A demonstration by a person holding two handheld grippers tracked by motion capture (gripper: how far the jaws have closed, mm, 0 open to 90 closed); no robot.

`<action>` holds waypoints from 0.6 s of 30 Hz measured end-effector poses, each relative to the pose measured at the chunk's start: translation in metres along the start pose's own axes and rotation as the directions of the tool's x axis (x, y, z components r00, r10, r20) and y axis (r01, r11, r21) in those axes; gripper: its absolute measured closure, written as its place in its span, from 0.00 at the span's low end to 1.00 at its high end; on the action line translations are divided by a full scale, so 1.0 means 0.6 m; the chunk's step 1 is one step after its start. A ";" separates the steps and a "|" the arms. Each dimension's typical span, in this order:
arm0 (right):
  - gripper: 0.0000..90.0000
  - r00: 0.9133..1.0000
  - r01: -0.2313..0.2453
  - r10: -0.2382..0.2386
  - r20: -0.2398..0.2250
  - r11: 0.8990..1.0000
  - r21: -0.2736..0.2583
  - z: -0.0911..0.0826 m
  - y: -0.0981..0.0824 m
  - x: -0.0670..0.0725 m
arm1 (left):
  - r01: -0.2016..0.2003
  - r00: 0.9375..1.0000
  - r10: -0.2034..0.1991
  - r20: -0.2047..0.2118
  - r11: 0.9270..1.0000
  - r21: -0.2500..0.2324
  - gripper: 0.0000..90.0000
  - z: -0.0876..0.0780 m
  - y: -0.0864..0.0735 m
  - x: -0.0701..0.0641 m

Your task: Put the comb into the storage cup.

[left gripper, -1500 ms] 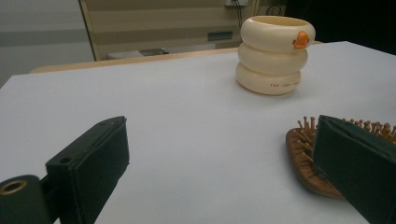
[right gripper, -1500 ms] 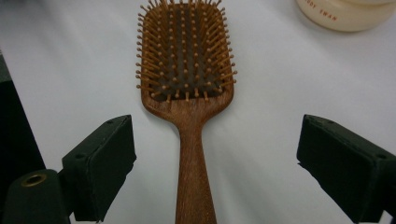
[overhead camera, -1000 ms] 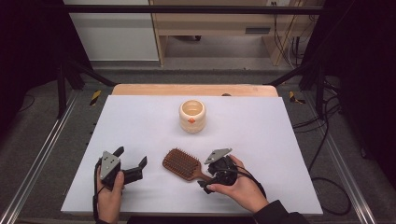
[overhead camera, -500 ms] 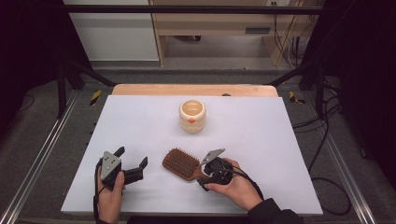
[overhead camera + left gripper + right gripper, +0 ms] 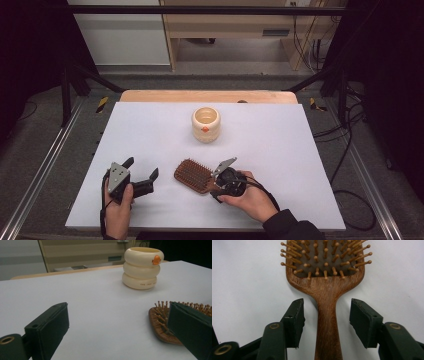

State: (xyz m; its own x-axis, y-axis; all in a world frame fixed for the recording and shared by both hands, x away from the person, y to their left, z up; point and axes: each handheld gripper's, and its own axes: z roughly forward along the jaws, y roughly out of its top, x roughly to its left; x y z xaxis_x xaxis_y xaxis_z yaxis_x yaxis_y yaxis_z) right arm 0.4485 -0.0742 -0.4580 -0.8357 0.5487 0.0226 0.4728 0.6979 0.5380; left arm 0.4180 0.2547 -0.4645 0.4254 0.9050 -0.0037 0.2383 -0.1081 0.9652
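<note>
The white desk [image 5: 280, 150] fills the middle of the high view, with a cream ringed cup [image 5: 205, 124] upright at its upper centre. Lower centre lies the wooden hairbrush [image 5: 192, 175], bristles up, its long axis running from upper left to lower right, handle toward the right gripper [image 5: 223, 181]. In the right gripper view the handle sits between that gripper's jaws, which have just been closing but leave a gap on each side. The left gripper [image 5: 141, 172], lower left, stands open beside the brush head, apart from it.
</note>
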 end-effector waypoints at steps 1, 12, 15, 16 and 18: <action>0.53 1.000 -0.001 0.001 -0.001 1.000 0.001 -0.001 0.001 0.000 | 0.001 1.000 -0.001 -0.001 1.000 -0.002 0.04 0.000 0.000 0.000; 0.62 1.000 -0.008 0.009 -0.016 0.998 0.065 0.003 0.010 0.002 | 0.002 1.000 -0.002 0.001 1.000 -0.004 0.04 -0.001 0.000 0.001; 0.63 1.000 -0.008 0.009 -0.016 0.997 0.077 0.005 0.010 0.002 | 0.005 1.000 -0.005 0.001 1.000 -0.009 0.04 -0.001 0.001 0.001; 0.64 1.000 -0.008 0.009 -0.016 0.997 0.078 0.005 0.011 0.001 | 0.006 1.000 -0.006 0.001 1.000 -0.010 0.04 -0.001 0.001 0.001; 0.65 1.000 -0.007 0.009 -0.017 0.997 0.083 0.005 0.012 0.001 | 0.005 1.000 -0.005 0.001 1.000 -0.009 0.04 -0.001 0.001 0.001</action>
State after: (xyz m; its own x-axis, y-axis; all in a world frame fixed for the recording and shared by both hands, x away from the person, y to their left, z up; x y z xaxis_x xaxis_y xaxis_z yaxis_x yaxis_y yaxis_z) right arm 0.4522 -0.0678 -0.4566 -0.8362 0.5468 0.0416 0.5003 0.7296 0.4662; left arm 0.4179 0.2556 -0.4640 0.4246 0.9053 -0.0088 0.2329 -0.0999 0.9674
